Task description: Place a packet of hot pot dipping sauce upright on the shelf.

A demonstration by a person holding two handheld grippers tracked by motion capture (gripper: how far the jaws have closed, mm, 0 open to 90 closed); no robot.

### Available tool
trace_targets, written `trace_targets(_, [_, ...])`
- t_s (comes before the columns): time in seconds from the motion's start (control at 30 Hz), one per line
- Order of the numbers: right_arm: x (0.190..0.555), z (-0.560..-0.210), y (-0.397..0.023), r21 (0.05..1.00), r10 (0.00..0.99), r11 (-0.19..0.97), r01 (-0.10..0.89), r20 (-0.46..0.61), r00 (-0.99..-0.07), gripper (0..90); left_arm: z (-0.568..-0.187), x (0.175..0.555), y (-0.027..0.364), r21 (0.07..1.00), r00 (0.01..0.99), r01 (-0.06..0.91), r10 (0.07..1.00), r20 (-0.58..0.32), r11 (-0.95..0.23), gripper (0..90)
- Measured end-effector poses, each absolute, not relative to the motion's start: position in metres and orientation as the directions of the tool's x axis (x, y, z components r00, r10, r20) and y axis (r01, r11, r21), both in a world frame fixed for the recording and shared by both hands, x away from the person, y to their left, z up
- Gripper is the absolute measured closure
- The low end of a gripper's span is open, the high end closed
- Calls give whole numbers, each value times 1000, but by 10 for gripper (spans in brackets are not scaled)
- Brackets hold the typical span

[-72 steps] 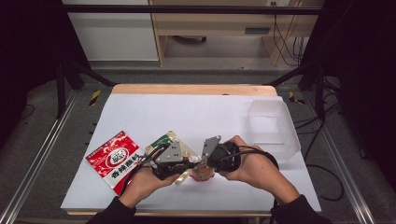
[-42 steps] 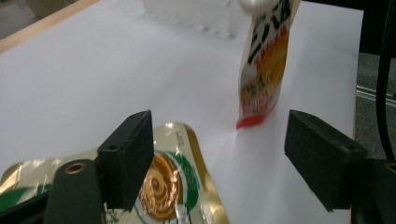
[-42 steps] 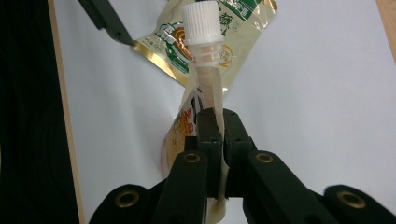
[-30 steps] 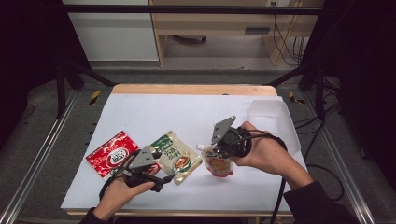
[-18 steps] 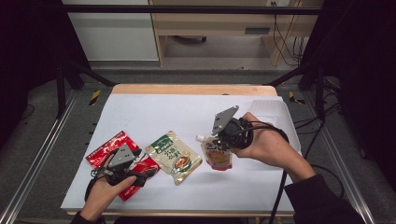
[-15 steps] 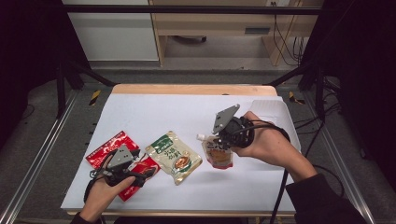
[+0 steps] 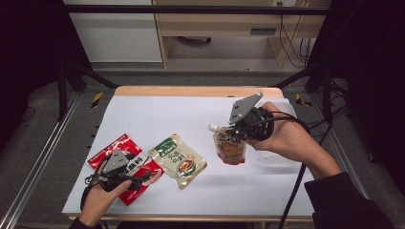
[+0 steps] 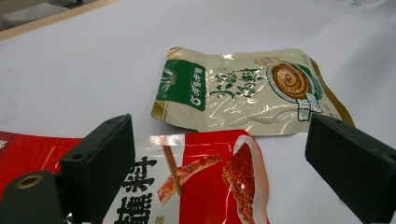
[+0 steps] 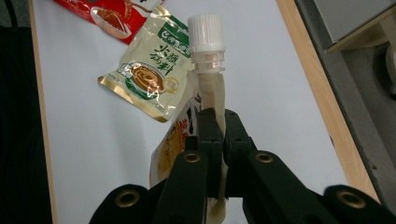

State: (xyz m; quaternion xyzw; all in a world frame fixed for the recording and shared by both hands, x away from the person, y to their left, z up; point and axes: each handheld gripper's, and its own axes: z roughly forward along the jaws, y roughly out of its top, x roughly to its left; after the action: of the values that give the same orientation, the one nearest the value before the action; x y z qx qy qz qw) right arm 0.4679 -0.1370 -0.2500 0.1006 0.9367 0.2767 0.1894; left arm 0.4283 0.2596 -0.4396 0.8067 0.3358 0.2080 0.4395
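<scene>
Since earlier frames: left hand w/ left tool (image 7: 143, 179) has shifted from frame centre to lower left of high view, now over red sachet (image 7: 125, 164); right tool (image 7: 228, 136) has lifted spouted pouch (image 7: 230, 149) up and to the right, off the spot beside the green-and-cream sachet (image 7: 178, 160).

Right tool: jaws closed tight on pouch's thin top seam just below the spout. In right gripper view, black pads pinch the pale film at centre of frame; ribbed white screw cap (image 9: 205, 31) stands above the jaws. Pouch body hangs below the grip, soft, glossy, cream w/ orange-red print, red strip at bottom edge. In high view it sits centre-right, bottom edge close to the table (image 7: 191, 114); contact w/ surface can't be told.

Left tool: jaws wide apart, nothing between pads. Left gripper view shows flat rectangular black pads at lower left and right edge, red sachet under them, not gripped. Sachet is flat, shiny foil, red w/ white panel and food print.

Green-and-cream sachet: flat, crinkled glossy film, gold edges, green band at one end; lies just beside red sachet, centre of high view.

Table: white matt sheet, pale wood edge at top.
</scene>
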Motion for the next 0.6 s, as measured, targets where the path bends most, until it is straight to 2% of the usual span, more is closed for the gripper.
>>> trace_targets(0.6, [480,-228,-188,592,380,796,128,-323,-867,889,-441,428,263,853,661,363,749,47,-375,81])
